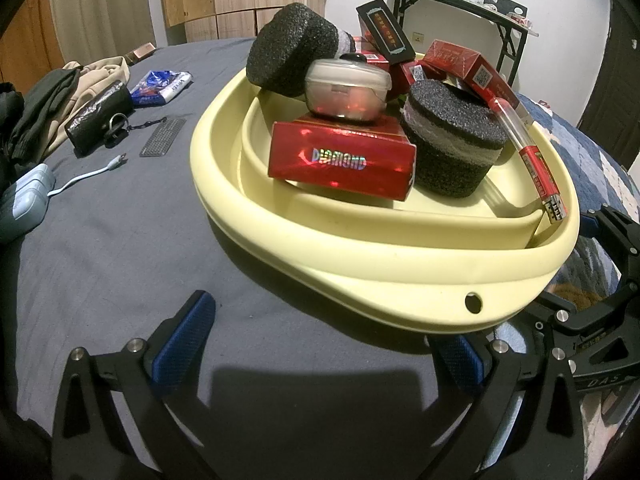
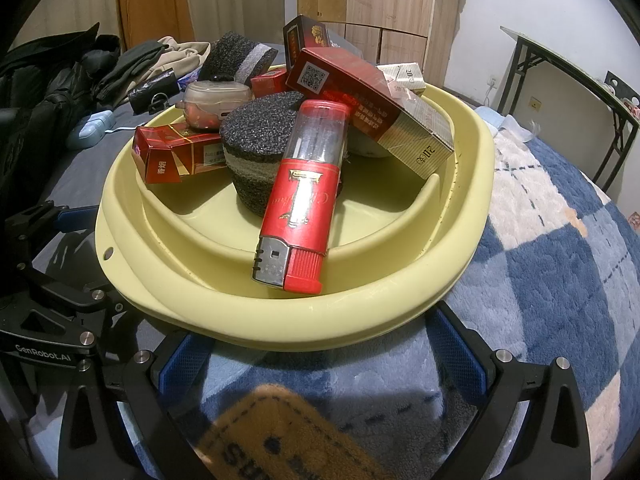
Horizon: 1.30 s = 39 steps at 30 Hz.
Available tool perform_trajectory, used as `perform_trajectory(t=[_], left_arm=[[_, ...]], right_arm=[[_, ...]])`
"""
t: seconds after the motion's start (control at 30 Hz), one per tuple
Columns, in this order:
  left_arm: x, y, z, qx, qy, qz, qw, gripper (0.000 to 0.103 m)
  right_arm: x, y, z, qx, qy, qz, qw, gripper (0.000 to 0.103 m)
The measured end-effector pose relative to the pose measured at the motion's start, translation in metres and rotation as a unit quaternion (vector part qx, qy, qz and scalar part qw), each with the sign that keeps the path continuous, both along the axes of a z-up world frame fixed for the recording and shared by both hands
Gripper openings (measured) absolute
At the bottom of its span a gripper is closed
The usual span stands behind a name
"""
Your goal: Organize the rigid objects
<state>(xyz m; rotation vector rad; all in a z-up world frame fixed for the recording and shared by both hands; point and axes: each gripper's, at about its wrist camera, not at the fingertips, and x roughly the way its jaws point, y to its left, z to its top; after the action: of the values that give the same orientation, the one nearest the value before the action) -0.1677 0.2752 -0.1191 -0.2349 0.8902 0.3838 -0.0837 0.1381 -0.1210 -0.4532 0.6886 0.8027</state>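
Both tongs sat low at the near rim of the yellow basin (image 1: 400,268), jaws apart and gripping nothing: the left tongs (image 1: 320,360) over the grey sheet (image 1: 100,260), the right tongs (image 2: 320,364) over the blue checked blanket (image 2: 560,280). The basin lay on the bed, piled with red boxes (image 1: 340,160), black foam pucks (image 1: 452,140) and a big lighter (image 2: 300,200). Clothes (image 1: 48,108) were heaped well apart.

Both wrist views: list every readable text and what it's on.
"DIAMOND": holographic letters on the red box in the yellow basin.
"GenRobot.AI": left gripper body, seen in the right wrist view.
"DAS": partial, right gripper body, seen in the left wrist view.
Gold script on the red lighter, QR codes, other box print: unreadable.
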Motion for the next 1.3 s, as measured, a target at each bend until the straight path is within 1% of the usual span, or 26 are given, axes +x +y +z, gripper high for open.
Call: perform_trajectory(t=[1.3], left_arm=[[0.0,0.0,0.0,0.0,0.0,0.0,1.0,0.103]], right_arm=[[0.0,0.0006,-0.0003,0.0,0.0,0.0,1.0,0.103]])
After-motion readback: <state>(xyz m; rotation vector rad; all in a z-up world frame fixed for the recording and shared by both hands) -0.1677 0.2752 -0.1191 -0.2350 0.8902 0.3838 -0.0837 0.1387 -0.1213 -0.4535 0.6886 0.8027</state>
